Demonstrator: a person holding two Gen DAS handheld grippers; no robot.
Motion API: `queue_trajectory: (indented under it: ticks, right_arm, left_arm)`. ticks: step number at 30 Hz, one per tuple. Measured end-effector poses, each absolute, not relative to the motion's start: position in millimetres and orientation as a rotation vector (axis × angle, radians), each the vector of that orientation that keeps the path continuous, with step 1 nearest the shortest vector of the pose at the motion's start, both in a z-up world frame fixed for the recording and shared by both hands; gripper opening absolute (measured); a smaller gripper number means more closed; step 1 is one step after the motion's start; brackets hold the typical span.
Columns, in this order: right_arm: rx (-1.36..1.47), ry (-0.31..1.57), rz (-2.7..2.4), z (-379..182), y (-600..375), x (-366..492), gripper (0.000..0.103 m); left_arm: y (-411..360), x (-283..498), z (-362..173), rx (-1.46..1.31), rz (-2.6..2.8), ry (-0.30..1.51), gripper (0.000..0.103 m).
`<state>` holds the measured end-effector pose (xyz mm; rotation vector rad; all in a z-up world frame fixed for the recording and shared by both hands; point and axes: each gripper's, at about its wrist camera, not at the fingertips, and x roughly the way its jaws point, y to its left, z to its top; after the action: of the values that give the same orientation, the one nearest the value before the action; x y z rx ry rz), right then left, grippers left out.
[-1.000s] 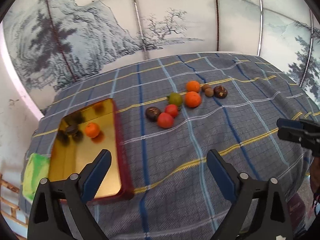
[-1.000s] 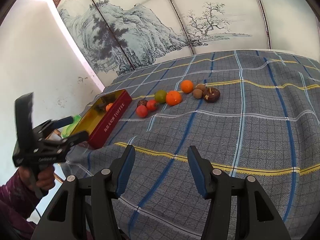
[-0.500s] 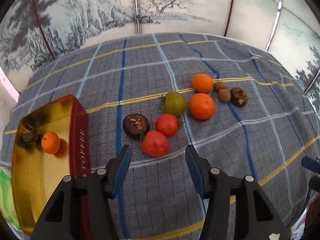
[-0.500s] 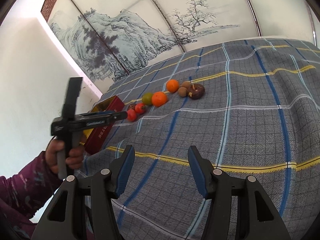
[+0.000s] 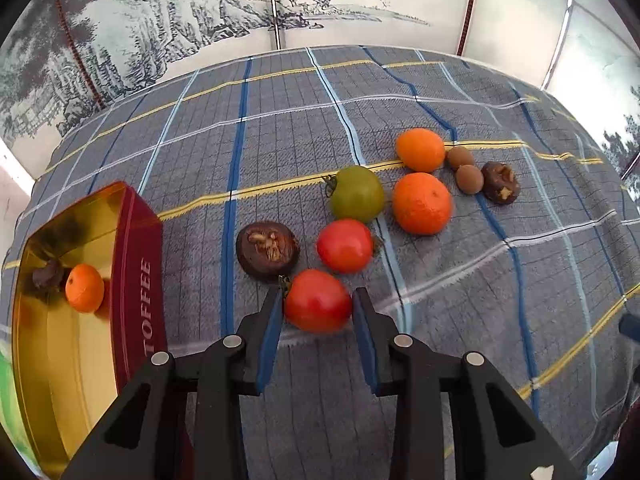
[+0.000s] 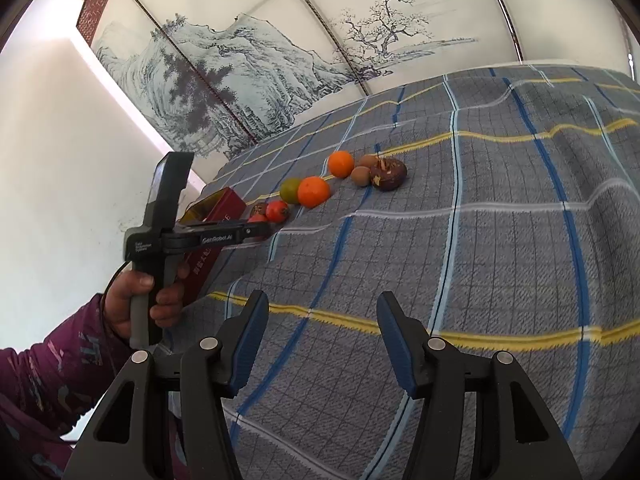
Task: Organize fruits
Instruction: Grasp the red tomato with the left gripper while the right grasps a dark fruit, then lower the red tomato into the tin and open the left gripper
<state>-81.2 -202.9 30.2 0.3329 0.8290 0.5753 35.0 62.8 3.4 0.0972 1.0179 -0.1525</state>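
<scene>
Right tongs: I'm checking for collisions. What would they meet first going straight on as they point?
Probably bare plaid tablecloth; nothing lies between the open right tongs, and the fruits sit off to the left.

On the grey plaid cloth [image 5: 460, 292] lie two red tomatoes [image 5: 345, 245], one green tomato [image 5: 356, 192], two orange tangerines [image 5: 421, 203], two small tan round fruits [image 5: 469, 179] and two dark brown wrinkled fruits [image 5: 267, 244]. The gold-lined red toffee tin [image 5: 138, 264] at the cloth's left edge holds one more tangerine [image 5: 84, 288] and one dark fruit [image 5: 48, 275].
</scene>
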Motion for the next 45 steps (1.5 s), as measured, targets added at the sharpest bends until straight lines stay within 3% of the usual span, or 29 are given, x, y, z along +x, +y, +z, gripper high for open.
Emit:
queue_trajectory:
  ticks: [10, 24, 26, 28, 35, 45]
  right_arm:
    - [0.034, 0.825, 0.506, 55, -174, -9, 0.059]
    - [-0.193, 0.930, 0.499, 8, -125, 86, 0.059]
    - [-0.192, 0.950, 0.506, 3, -123, 91, 0.055]
    - [-0.198, 0.973, 0.515, -3, -120, 96, 0.046]
    - [-0.211, 0.940, 0.458, 6, -125, 77, 0.042]
    - [0.004, 0.811, 0.477, 37, -150, -23, 0.042]
  left_arm:
    - [61, -28, 48, 0.018, -0.186, 0.935, 0.031]
    - [78, -69, 73, -0.033, -0.181, 0.906, 0.031]
    - [79, -73, 73, -0.037, -0.177, 0.908, 0.031]
    - [81, -77, 72, -0.042, -0.178, 0.913, 0.031]
    - [95, -86, 80, -0.076, -0.159, 0.882, 0.031]
    - [139, -94, 86, -0.065, -0.038, 0.843, 0.031]
